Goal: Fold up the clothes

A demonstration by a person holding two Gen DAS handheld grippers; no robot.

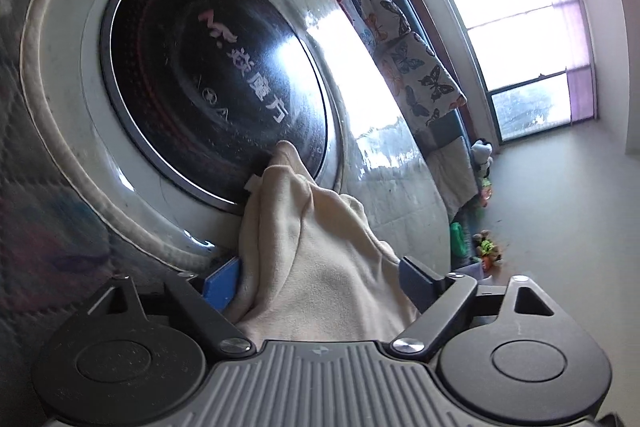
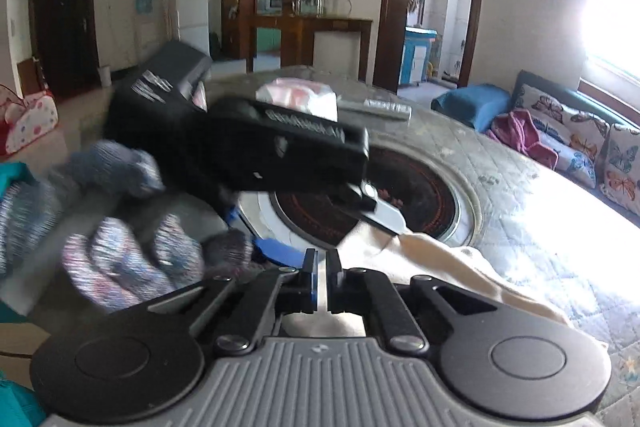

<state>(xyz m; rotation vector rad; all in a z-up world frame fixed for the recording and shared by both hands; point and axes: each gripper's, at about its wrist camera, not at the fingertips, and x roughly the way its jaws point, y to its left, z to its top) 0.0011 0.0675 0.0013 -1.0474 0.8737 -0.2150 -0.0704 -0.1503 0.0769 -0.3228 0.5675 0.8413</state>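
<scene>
Left hand-held gripper (image 1: 320,279), low centre of the left wrist view, jaws spread with the cream garment (image 1: 316,259) bunched between them, cloth touching both pads. Right hand-held gripper (image 2: 322,281), bottom centre of its view, fingers pressed nearly together, nothing visibly pinched; the garment trails to lower right over the quilted counter (image 2: 520,195). Beyond, the round black cooktop (image 1: 216,83) sits in the counter; the butterfly-print cushions (image 2: 580,139) lie far right.

black cooktop disc (image 1: 216,83) reads "焱魔方" in pale characters.
</scene>
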